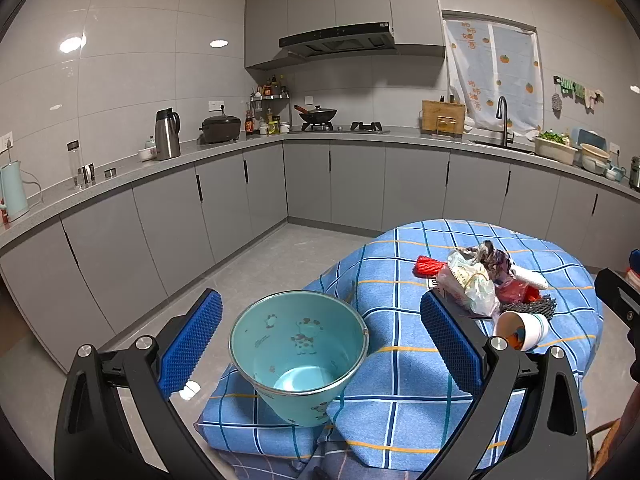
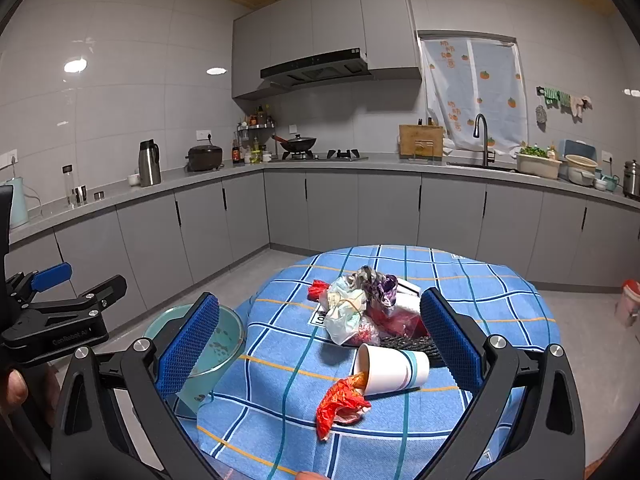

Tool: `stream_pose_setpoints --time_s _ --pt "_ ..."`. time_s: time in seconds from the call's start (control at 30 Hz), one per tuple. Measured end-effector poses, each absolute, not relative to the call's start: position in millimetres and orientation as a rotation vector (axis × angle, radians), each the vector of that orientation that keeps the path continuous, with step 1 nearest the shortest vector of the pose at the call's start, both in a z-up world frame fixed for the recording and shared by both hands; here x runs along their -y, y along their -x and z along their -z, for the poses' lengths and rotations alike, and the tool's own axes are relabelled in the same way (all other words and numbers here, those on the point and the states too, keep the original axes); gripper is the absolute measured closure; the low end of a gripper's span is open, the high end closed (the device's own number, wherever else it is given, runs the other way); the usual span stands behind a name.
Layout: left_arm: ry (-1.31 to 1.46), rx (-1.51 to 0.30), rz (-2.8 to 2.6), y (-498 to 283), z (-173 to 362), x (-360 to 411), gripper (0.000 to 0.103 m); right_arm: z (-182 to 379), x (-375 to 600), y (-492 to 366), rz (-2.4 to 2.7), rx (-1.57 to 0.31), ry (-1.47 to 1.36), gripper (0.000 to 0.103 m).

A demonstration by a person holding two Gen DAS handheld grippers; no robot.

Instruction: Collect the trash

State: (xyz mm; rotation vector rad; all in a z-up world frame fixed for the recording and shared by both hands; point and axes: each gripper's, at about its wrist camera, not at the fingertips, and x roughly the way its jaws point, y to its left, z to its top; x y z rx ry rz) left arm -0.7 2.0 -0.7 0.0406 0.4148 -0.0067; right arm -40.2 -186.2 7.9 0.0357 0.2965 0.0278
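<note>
While both pairs of tongs stand spread wide with nothing between their pads, the trash waits untouched on the bench point(image 2: 500, 312), which is covered by a blue checked cloth. The left tongs point(image 1: 320, 340) frame a teal bucket point(image 1: 298, 354) that sits upright and empty at the bench's near left edge; the right tongs point(image 2: 320, 336) look over the litter itself. Nearest lies a white paper cup point(image 2: 394, 368) on its side, and a crumpled red wrapper point(image 2: 340, 406) spills from its mouth onto the cloth. Just behind is a heap point(image 2: 360, 308) of thin plastic bags, crinkled foil, red scraps and a dark mesh piece, all touching.

Everything here looks light and soft — the cup will likely crush if squeezed hard, so a gentle pinch across its rim or mid-wall seems best. The wrapper and bags should give under the pads; bunched folds offer the surest hold, though slick film may slip and drag neighbours along.
</note>
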Motion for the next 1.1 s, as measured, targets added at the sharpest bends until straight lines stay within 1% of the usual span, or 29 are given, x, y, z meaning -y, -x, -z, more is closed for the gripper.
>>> stream_pose_setpoints --time_s 0.07,1.1 --pt "-0.040 -0.415 0.007 0.7 0.8 -2.2 0.005 -1.6 188.1 35.6 -0.026 -0.300 -0.038 0.004" --pt "-0.045 -0.411 0.003 3.6 -3.5 -0.9 0.005 -1.3 189.3 35.5 -0.023 -0.300 -0.043 0.004"
